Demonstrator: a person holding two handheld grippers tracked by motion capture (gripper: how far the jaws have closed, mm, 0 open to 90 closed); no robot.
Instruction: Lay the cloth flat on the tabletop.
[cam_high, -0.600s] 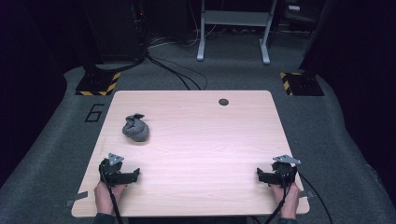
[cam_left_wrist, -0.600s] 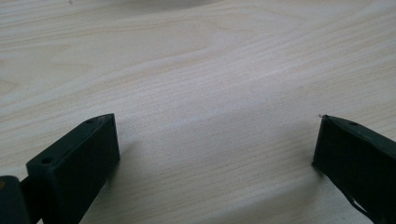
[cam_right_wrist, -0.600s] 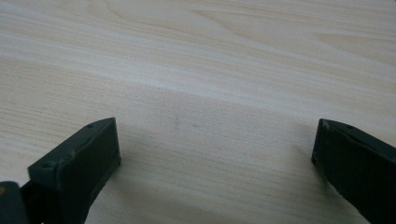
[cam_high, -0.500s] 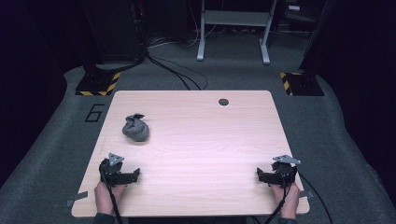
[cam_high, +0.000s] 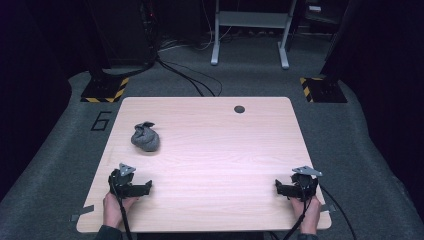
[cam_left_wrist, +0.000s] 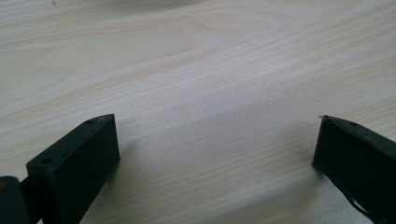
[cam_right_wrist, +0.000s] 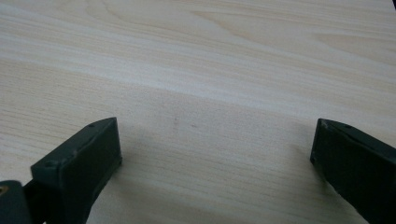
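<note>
A crumpled grey cloth bundle (cam_high: 145, 138) lies on the left half of the light wooden table (cam_high: 215, 150). My left gripper (cam_high: 131, 183) rests near the table's front left, held by a hand, a short way in front of the bundle. In the left gripper view its black jaws stand wide apart over bare wood, the left gripper (cam_left_wrist: 217, 135) open and empty. My right gripper (cam_high: 295, 185) sits near the front right corner in the other hand. Its jaws in the right gripper view are spread equally wide, the right gripper (cam_right_wrist: 215, 137) holding nothing.
A small dark round grommet (cam_high: 239, 109) sits in the tabletop near the far edge. Grey carpet surrounds the table, with cables (cam_high: 190, 75) and a white metal stand (cam_high: 250, 30) behind. Black-and-yellow striped feet (cam_high: 106, 90) stand at both far corners.
</note>
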